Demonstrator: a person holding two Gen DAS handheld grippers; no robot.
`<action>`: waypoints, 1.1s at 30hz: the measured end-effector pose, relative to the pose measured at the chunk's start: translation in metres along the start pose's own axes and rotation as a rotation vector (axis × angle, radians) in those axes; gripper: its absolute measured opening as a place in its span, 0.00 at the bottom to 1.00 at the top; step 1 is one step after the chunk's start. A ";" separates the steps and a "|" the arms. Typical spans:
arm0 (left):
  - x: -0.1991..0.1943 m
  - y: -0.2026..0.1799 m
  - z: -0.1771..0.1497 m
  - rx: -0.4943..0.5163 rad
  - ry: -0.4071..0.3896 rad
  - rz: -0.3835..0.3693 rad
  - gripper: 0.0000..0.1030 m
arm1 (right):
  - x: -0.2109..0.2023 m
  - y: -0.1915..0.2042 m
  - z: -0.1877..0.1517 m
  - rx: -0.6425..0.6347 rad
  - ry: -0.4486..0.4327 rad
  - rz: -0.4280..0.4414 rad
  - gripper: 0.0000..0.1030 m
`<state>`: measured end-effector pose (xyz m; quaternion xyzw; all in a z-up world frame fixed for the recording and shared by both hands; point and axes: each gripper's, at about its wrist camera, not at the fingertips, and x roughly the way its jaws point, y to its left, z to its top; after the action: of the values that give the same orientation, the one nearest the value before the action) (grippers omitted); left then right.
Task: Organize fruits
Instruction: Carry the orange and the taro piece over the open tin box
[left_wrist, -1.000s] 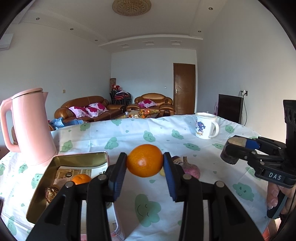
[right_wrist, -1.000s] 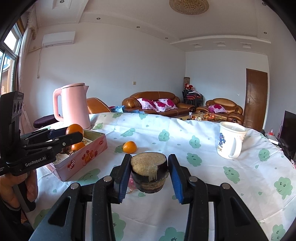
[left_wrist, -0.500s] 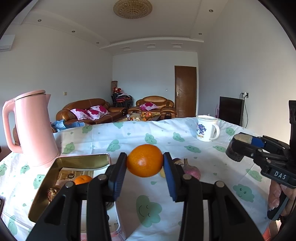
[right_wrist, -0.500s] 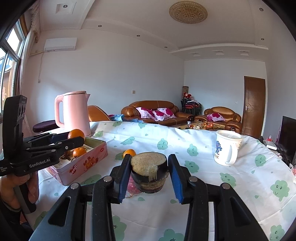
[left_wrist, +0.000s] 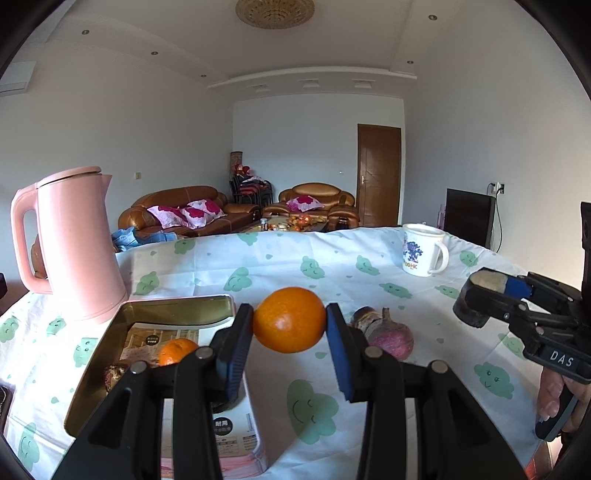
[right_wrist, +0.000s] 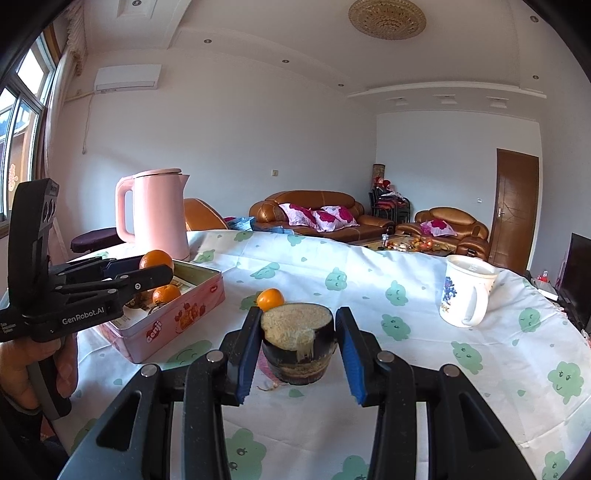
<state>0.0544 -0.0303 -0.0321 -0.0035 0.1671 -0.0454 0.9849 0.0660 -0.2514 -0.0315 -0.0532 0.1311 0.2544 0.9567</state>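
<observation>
My left gripper (left_wrist: 290, 330) is shut on an orange (left_wrist: 289, 320) and holds it above the table, just right of the open pink tin (left_wrist: 177, 309). It also shows in the right wrist view (right_wrist: 155, 267), over the tin (right_wrist: 173, 325). The tin holds a small orange (left_wrist: 176, 350) and a dark fruit (left_wrist: 114, 374). My right gripper (right_wrist: 298, 341) is shut on a dark sugarcane piece (right_wrist: 298, 341) with a pale cut top, held above the cloth. A purple-skinned fruit (left_wrist: 389, 338) and a loose orange (right_wrist: 270, 298) lie on the table.
A pink kettle (left_wrist: 75, 243) stands behind the tin at the left. A white mug (left_wrist: 423, 249) stands at the far right. The table has a white cloth with green clouds (right_wrist: 406, 369). A paper packet (left_wrist: 236, 435) lies at the near edge under my left gripper.
Both grippers have risen slightly with their loads still held. Nothing was released or picked up.
</observation>
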 end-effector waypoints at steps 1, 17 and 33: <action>0.000 0.002 0.000 -0.004 0.006 0.004 0.40 | 0.002 0.002 0.001 -0.005 0.006 0.007 0.41; 0.001 0.030 -0.004 -0.041 0.050 0.056 0.40 | 0.025 0.041 0.023 -0.067 0.021 0.089 0.41; -0.003 0.051 -0.003 -0.036 0.078 0.126 0.40 | 0.048 0.077 0.048 -0.118 0.019 0.169 0.41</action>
<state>0.0549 0.0209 -0.0346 -0.0089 0.2059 0.0197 0.9783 0.0782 -0.1538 -0.0011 -0.1007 0.1291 0.3411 0.9257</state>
